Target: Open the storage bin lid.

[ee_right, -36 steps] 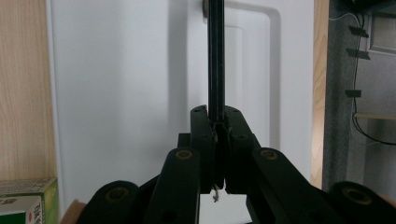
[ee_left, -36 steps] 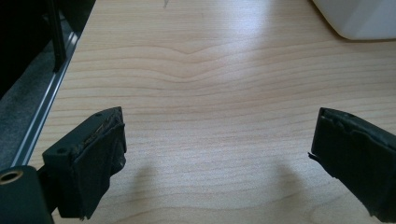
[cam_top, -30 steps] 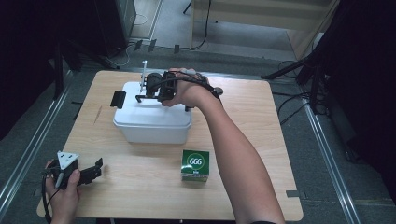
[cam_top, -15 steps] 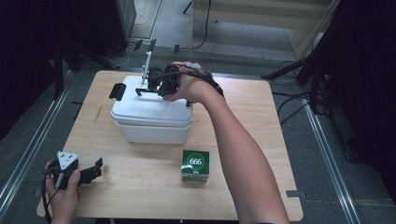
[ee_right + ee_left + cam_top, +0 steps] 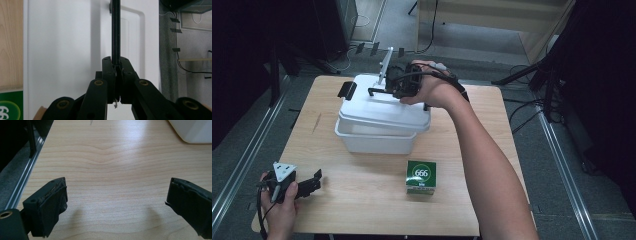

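Note:
A white plastic box (image 5: 371, 142) stands at the middle left of the table. Its white lid (image 5: 382, 109) (image 5: 65, 42) hangs slightly raised and askew over it. My right gripper (image 5: 387, 91) (image 5: 116, 68) is shut on the lid's black handle (image 5: 377, 91) (image 5: 115, 30), which runs straight up between the jaws in the right gripper view. My left gripper (image 5: 316, 180) (image 5: 117, 202) rests low at the table's front left corner, open, with bare wood between its fingers. A corner of the box (image 5: 195, 131) shows at the top right of the left gripper view.
A small green carton marked 666 (image 5: 421, 176) (image 5: 10, 106) stands in front of the box, toward the right. A black latch (image 5: 346, 90) sticks out at the box's far left. The table edge (image 5: 35, 160) and a metal rail run along the left.
The right gripper has lifted the lid by its handle; it sat flat on the box a second ago and now hangs above it. The left gripper has stayed still.

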`<state>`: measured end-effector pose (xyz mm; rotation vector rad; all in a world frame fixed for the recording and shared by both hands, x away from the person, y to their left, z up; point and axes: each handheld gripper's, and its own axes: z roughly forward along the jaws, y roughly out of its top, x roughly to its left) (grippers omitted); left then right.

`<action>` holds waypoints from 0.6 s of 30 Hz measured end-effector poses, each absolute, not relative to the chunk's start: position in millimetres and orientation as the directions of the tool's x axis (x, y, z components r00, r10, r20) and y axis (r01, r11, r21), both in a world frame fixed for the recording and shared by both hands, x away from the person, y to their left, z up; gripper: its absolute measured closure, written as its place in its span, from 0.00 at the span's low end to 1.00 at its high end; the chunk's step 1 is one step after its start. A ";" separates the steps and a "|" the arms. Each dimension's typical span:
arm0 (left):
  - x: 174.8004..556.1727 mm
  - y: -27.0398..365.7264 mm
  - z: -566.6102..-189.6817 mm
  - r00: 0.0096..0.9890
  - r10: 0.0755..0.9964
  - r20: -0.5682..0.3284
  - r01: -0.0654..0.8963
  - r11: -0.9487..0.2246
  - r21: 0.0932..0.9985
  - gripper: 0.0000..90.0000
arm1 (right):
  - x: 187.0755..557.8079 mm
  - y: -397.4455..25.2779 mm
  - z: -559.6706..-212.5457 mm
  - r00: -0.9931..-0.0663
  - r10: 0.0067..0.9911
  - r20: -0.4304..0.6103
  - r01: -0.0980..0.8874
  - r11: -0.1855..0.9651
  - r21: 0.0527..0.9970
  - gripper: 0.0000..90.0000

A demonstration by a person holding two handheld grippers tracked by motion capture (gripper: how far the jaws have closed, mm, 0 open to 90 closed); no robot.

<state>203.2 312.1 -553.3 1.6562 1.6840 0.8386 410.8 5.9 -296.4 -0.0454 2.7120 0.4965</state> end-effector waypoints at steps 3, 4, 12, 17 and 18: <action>203.3 312.0 -553.4 -0.018 1.000 0.001 0.601 0.010 0.799 0.04 | 409.5 -0.5 -295.3 -0.925 0.042 -0.378 -0.092 0.940 0.330 0.96; 203.4 312.1 -553.4 -0.018 1.000 0.002 0.602 0.009 0.798 0.04 | 409.1 -3.6 -295.0 -0.925 0.043 -0.379 -0.091 0.940 0.329 0.96; 204.1 312.0 -553.6 -0.017 1.000 0.002 0.605 0.009 0.796 0.04 | 407.1 -29.5 -295.2 -0.926 0.056 -0.373 -0.075 0.941 0.329 0.96; 204.3 311.8 -553.6 -0.015 1.000 0.006 0.606 0.005 0.795 0.04 | 406.0 -47.1 -293.8 -0.923 0.086 -0.374 -0.047 0.942 0.333 0.96; 204.2 311.9 -553.3 -0.013 1.000 0.007 0.610 0.002 0.792 0.04 | 406.1 -50.7 -293.8 -0.922 0.086 -0.377 -0.049 0.941 0.334 0.96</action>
